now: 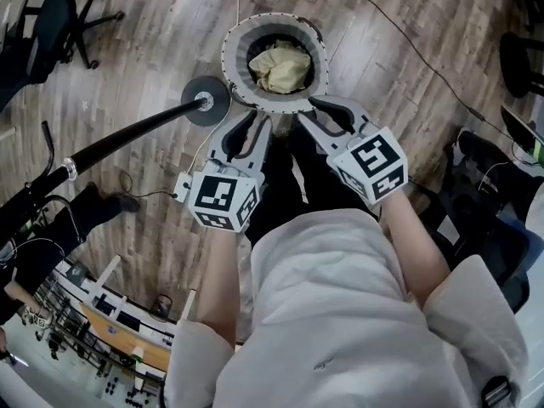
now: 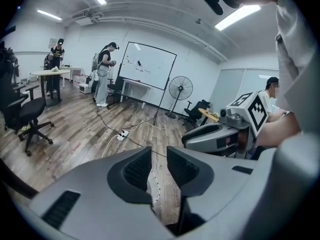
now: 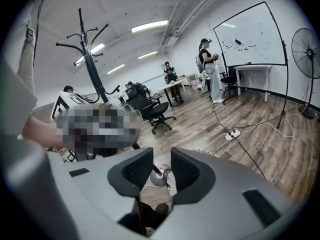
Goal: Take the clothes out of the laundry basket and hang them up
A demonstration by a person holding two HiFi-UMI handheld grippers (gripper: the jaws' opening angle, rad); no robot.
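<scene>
The round laundry basket (image 1: 234,53) stands on the wood floor in front of me, with a crumpled pale yellow garment (image 1: 283,66) lying inside it. My left gripper (image 1: 255,119) hangs just short of the basket's near rim, jaws apart and empty; in the left gripper view (image 2: 159,170) only floor shows between them. My right gripper (image 1: 313,109) is beside it at the rim's near right, also open and empty (image 3: 161,166). The black coat stand's pole (image 1: 127,134) rises from its round base (image 1: 206,100), left of the basket.
Black office chairs (image 1: 51,24) stand at the far left and more (image 1: 484,194) at the right. A cable (image 1: 408,45) runs across the floor, and a power strip (image 2: 121,134) lies farther out. A fan (image 2: 180,89), a whiteboard (image 2: 150,66) and people stand at the back.
</scene>
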